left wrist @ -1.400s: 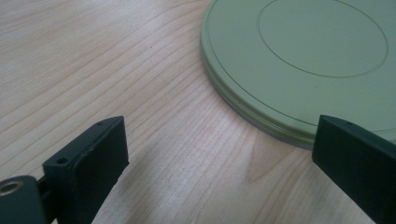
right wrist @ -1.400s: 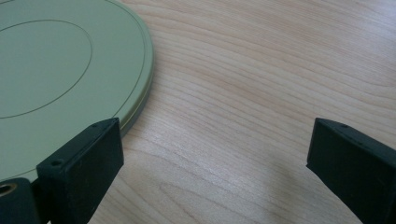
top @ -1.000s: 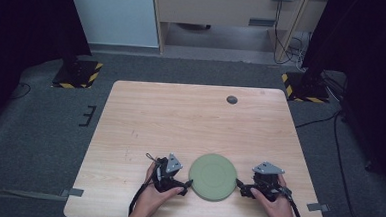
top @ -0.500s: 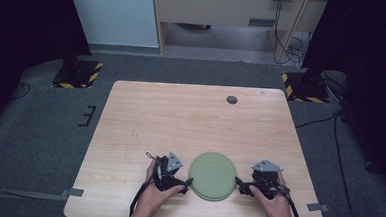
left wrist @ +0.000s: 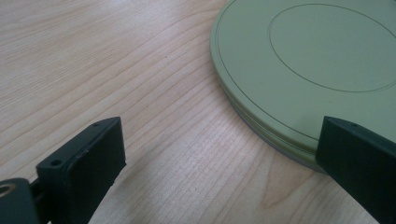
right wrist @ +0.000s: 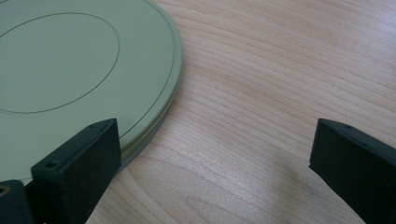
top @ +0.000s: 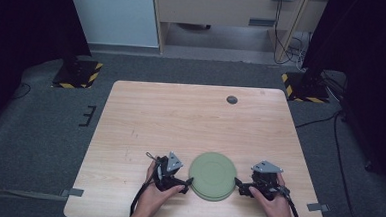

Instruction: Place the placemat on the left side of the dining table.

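So: worktop (top: 180, 118) is pale wood, with a small dark disc (top: 232, 99) far ahead of both tongs, well apart from the work. The plate (top: 212, 175) is green and round, lying flat near the front edge, between the two tongs. Its edge in both gripper views shows layered rims, so it may be a stack of two or more; can't tell the count. Looks stiff and smooth, likely melamine or glazed: slippery, moderate weight, chips if dropped. Rim sits low to the wood, little gap for a jaw to get under. Left tongs (left wrist: 224, 158) are wide open, one jaw over the plate's near rim, the other over bare wood. Right tongs (right wrist: 215, 158) are wide open and mirrored, one jaw at the rim. Best hold: pinch the rim from both sides, lift level.
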Demonstrator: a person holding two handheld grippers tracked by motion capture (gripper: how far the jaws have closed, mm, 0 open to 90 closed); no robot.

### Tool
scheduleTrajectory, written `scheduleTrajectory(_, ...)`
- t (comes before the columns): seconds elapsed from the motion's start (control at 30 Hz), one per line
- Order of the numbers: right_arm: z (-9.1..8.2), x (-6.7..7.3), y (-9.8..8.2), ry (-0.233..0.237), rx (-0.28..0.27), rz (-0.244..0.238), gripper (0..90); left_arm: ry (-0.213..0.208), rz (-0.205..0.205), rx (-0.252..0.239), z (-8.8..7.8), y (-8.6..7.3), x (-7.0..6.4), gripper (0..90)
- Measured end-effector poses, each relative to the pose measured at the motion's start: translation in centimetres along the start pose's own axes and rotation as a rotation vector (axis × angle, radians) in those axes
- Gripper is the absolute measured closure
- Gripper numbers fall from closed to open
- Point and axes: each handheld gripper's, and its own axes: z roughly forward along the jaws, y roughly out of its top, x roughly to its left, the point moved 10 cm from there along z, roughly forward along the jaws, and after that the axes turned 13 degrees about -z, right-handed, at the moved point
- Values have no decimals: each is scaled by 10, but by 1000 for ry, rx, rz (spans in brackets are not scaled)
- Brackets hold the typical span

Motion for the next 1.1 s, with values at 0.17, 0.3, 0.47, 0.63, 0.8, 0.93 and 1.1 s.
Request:
scheduleTrajectory(0.17, 2, -1, 1, -10, -1, 5, 13, 21, 8, -9, 1, 3, 3, 6)
scheduleTrajectory(0.3, 4, -3, 3, -16, -2, 5, 12, 28, 6, -15, 2, 4, 4, 7)
scheduleTrajectory(0.47, 3, -2, 3, -18, -3, 1, 39, 18, 5, -17, 0, 3, 3, 31)
scheduleTrajectory(0.63, 1, 2, 2, -9, -4, -8, 34, 21, 12, -11, 1, 2, 2, 16)
scheduleTrajectory(0.8, 3, 0, 2, -10, -1, -1, 18, 38, 20, -18, 2, 5, 3, 10)
scheduleTrajectory(0.93, 5, -3, 4, -22, 3, 2, 13, 42, 20, -23, 3, 7, 5, 12)
scheduleTrajectory(1.1, 5, -2, 5, -26, -3, 2, 39, 31, 8, -37, 1, 8, 5, 48)
